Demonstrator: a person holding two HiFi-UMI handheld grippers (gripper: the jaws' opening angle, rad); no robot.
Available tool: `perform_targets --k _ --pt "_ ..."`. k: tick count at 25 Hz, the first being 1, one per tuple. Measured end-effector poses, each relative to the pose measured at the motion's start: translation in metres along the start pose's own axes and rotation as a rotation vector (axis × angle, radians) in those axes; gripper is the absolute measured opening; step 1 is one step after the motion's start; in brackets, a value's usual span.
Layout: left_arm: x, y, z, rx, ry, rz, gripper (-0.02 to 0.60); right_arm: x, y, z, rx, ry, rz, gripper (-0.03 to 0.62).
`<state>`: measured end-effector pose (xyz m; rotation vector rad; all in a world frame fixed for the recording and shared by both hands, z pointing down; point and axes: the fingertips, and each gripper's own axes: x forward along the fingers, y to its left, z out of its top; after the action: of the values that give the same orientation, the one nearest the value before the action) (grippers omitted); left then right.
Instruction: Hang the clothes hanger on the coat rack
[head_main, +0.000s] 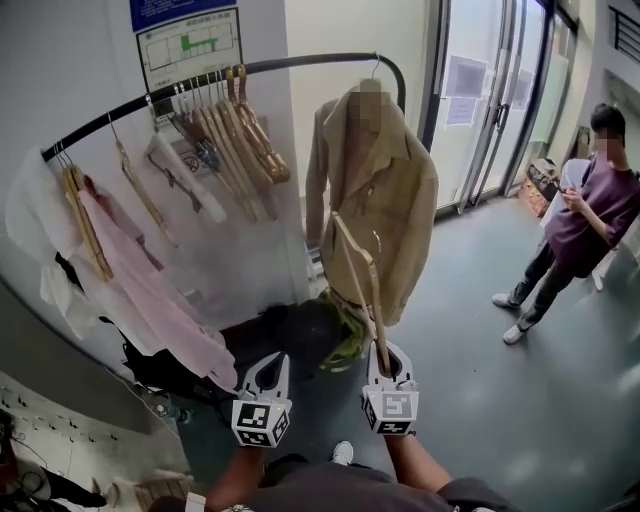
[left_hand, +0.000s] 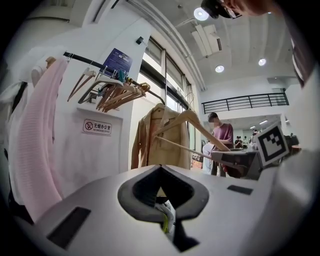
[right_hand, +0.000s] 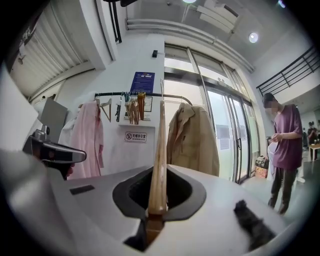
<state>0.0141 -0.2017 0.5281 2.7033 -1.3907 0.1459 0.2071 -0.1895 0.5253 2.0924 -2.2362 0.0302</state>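
**A:** What is the task's hanger made of, and where is it?

**B:** The wooden clothes hanger (right_hand: 159, 150) is pale and smooth, with slim tapered arms. One arm end is pinched in the right gripper (head_main: 384, 358). The rest rises in front of the beige jacket (head_main: 400, 200), well below the coat rack (head_main: 300, 63), which is a thin, dark, curved metal rail.

**A:** And what hangs on that rail?

**B:** Three garments: the stiff beige jacket, a soft pink top (head_main: 150, 290) and a white piece (head_main: 30, 210). Between them is a tight bunch of bare wooden hangers (head_main: 245, 140), too overlapped to count exactly. One bystander in a purple top (head_main: 590, 210) stands on the glossy grey floor (head_main: 520, 420).

**A:** And the jaws?

**B:** The right gripper's jaws are clenched on the hanger's arm, with the wood wedged between the grey pads. The left gripper (head_main: 270, 362) has its jaw tips together with nothing between them, and it touches nothing.
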Motion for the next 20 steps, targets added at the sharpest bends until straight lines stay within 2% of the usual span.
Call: perform_targets --k 8,15,20 --pt "0.012 0.022 0.005 0.006 0.005 0.036 0.002 0.041 -0.007 0.023 0.035 -0.042 0.045 0.026" --pt "0.024 0.042 0.028 0.019 -0.047 0.037 0.002 0.087 -0.001 0.065 -0.001 -0.071 0.066 0.026" --pt "0.023 0.055 0.028 0.007 -0.052 0.042 0.002 0.123 0.001 0.094 -0.025 -0.069 0.071 0.026"
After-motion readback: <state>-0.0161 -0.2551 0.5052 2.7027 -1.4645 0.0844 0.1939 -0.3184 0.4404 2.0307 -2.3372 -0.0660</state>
